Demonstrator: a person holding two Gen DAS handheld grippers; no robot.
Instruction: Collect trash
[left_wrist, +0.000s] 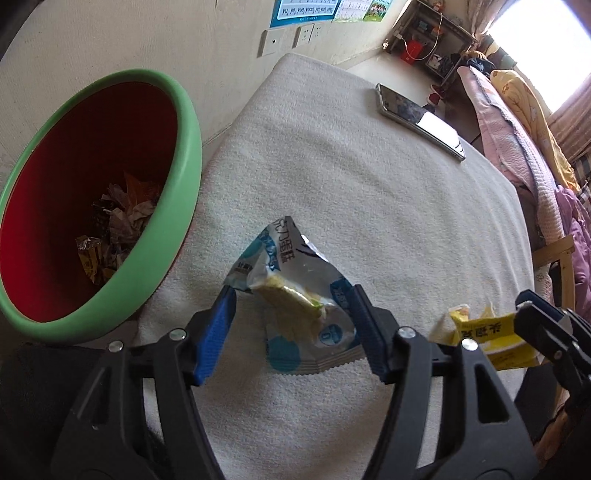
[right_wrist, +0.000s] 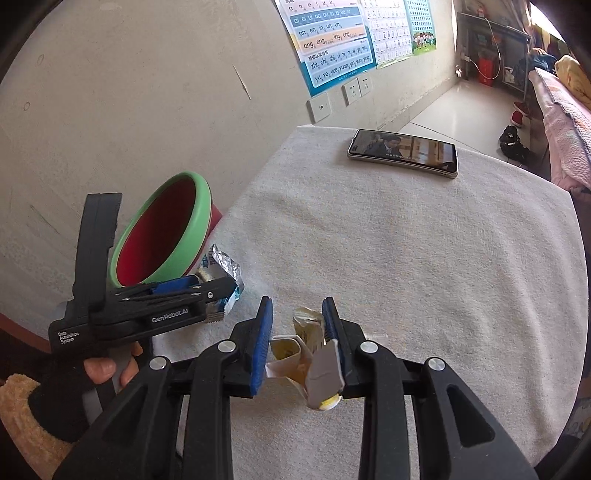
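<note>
A silver and blue snack wrapper (left_wrist: 295, 299) lies on the white towel-covered table (left_wrist: 369, 184), between the open fingers of my left gripper (left_wrist: 291, 295). It also shows in the right wrist view (right_wrist: 221, 269), beside the left gripper (right_wrist: 177, 295). A yellow wrapper (right_wrist: 306, 350) lies between the open fingers of my right gripper (right_wrist: 297, 314); it also shows in the left wrist view (left_wrist: 487, 336), with the right gripper (left_wrist: 546, 325) at it. A red bin with a green rim (left_wrist: 177, 177) stands left of the table and holds crumpled trash (left_wrist: 114, 225). It also shows in the right wrist view (right_wrist: 162, 236).
A phone (left_wrist: 421, 122) lies at the table's far right side, its screen on in the right wrist view (right_wrist: 402, 153). A wall with posters (right_wrist: 332, 44) and sockets is behind. A bed with pink and yellow bedding (left_wrist: 517, 122) is to the right.
</note>
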